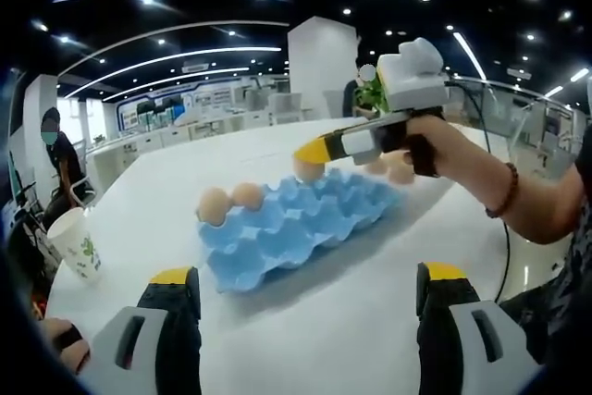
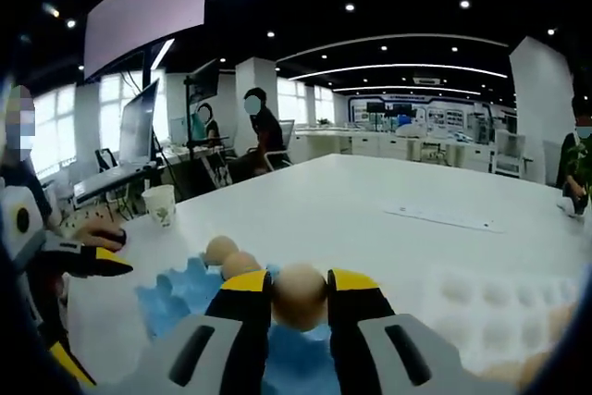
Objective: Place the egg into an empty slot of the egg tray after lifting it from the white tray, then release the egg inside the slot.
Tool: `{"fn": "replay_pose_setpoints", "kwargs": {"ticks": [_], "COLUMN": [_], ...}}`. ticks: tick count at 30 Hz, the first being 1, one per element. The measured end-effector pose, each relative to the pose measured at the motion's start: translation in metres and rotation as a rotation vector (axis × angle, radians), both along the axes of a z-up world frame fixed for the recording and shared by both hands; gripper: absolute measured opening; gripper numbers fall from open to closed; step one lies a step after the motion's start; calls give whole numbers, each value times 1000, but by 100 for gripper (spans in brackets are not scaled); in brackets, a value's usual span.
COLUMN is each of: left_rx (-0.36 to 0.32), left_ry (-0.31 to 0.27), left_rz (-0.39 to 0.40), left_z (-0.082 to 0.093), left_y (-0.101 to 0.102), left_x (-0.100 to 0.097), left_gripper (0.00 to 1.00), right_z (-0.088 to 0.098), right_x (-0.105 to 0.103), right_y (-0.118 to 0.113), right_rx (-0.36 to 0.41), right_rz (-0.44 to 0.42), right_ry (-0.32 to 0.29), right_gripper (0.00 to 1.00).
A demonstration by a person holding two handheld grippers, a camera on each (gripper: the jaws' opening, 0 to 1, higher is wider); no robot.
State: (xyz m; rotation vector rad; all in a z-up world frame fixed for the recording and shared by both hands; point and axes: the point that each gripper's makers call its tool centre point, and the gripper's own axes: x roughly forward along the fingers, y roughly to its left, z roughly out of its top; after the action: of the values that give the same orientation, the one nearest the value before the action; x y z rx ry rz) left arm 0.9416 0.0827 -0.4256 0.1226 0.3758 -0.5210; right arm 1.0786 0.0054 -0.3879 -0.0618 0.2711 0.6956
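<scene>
Carry step judged in hand: the egg is clamped between the jaws of the right gripper and is held just above the blue egg tray, at its 1 o'clock end in the left gripper view; a lowering into a vacant slot, then a gentle parting of the jaws, is called for next. 2 eggs are seated at the tray's 10 o'clock end. The left gripper is held wide and empty; the white tray is washed out at 4 o'clock in the right gripper view, and the slot beneath the egg is hidden.

Three eggs (one tray)
</scene>
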Motion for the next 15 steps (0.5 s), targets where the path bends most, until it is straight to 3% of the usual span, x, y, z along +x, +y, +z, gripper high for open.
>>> {"fn": "replay_pose_setpoints", "kwargs": {"ticks": [15], "left_rx": [1], "left_ry": [-5], "left_rz": [7], "left_z": [3], "left_y": [3], "left_x": [0], "left_gripper": [99], "right_z": [-8], "right_x": [9], "right_y": [25], "right_rx": [-6], "right_rz": [44], "right_ry": [4], "right_gripper": [24]}}
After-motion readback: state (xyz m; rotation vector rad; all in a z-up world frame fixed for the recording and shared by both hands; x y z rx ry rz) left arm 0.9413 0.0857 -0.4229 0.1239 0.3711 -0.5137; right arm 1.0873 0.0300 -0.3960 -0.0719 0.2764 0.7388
